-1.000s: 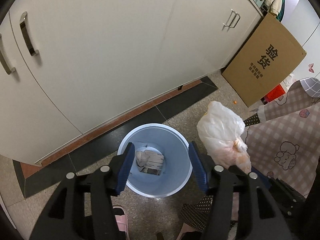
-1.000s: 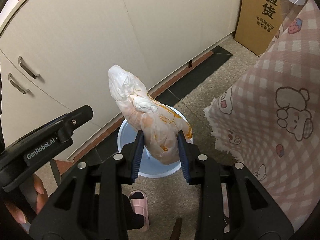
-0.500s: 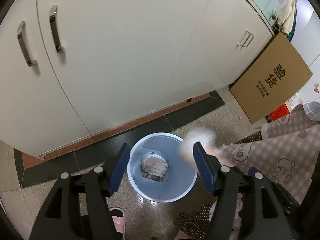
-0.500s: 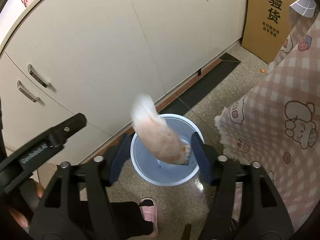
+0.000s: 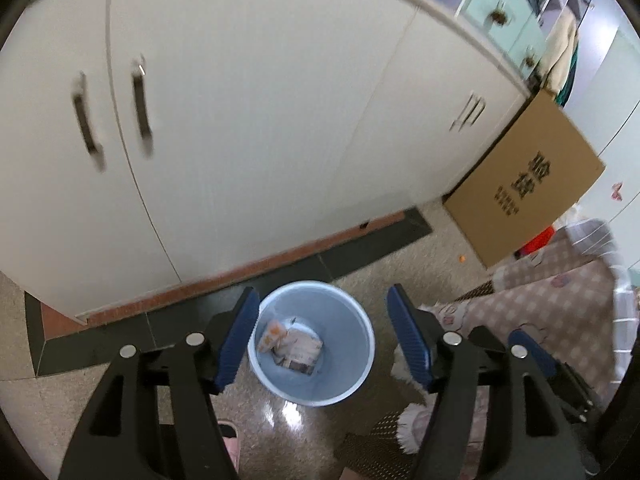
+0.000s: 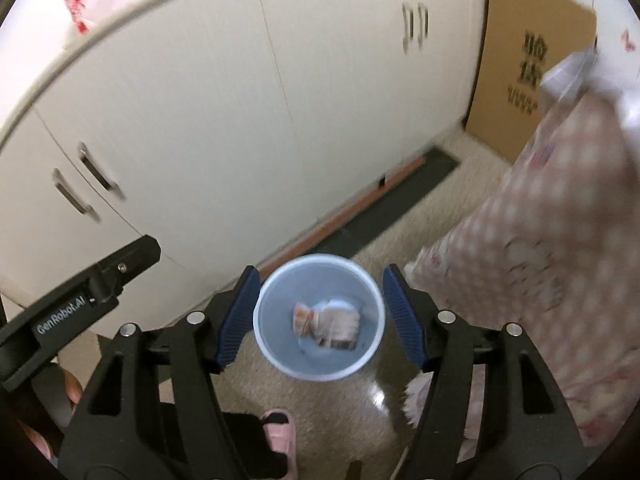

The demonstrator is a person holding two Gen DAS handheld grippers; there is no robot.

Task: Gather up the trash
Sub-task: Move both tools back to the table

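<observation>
A light blue trash bin stands on the floor in front of white cabinets. It also shows in the right wrist view. Inside lie a plastic bag with orange stains and a crumpled paper packet; both show in the right wrist view, the bag and the packet. My left gripper is open and empty, high above the bin. My right gripper is open and empty, also above the bin. The left gripper's body shows at the left of the right wrist view.
White cabinets run along the back. A cardboard box leans at the right. A pink checked cloth hangs at the right. A pink slipper is on the floor below the bin.
My right gripper opened and let go of the plastic bag, which fell into the bin. Both grippers have risen higher above the bin.
</observation>
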